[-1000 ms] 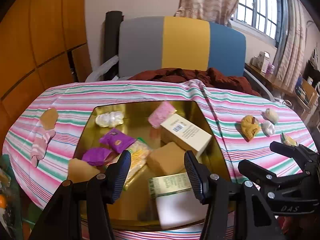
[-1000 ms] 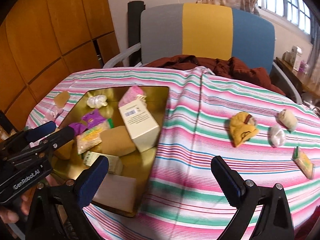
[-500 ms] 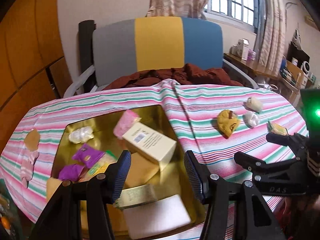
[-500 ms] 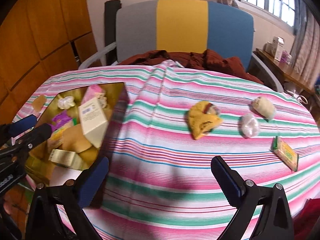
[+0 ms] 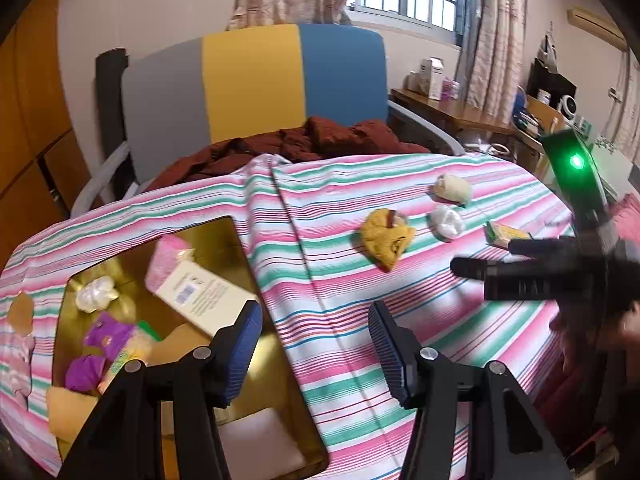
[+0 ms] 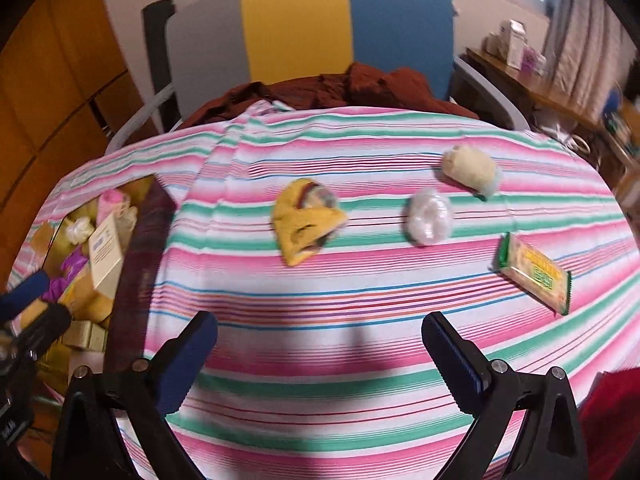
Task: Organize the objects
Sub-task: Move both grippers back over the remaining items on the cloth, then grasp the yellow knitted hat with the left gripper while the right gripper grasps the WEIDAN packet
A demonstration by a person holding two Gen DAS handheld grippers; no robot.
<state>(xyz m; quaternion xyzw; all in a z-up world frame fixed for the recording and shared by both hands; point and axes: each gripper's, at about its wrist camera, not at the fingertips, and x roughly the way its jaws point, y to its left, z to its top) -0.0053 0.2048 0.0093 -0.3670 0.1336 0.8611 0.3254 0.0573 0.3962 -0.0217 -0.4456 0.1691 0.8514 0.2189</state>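
A bedroom lies behind: orange wood panels at nine o'clock, a window with curtains at one o'clock, and a grey, yellow and blue chair [image 6: 312, 24] at twelve with a brown garment heaped on its seat. In front of it my table is covered by a pink, green and white striped cloth [image 6: 360, 288]. A gold tray [image 5: 224, 240] sits at eight o'clock, crowded with a white box [image 5: 204, 300], purple packets and pale wrapped pieces. Out on the cloth, from ten toward three o'clock, lie a yellow pouch [image 6: 306, 224], a clear-wrapped white piece [image 6: 428, 216], a cream roll [image 6: 472, 170] and a green snack bar [image 6: 534, 272], whose long axis runs from ten to four o'clock. My left gripper [image 5: 316, 344] is about half spread and empty. My right gripper [image 6: 320, 352] gapes wide over bare cloth, empty.
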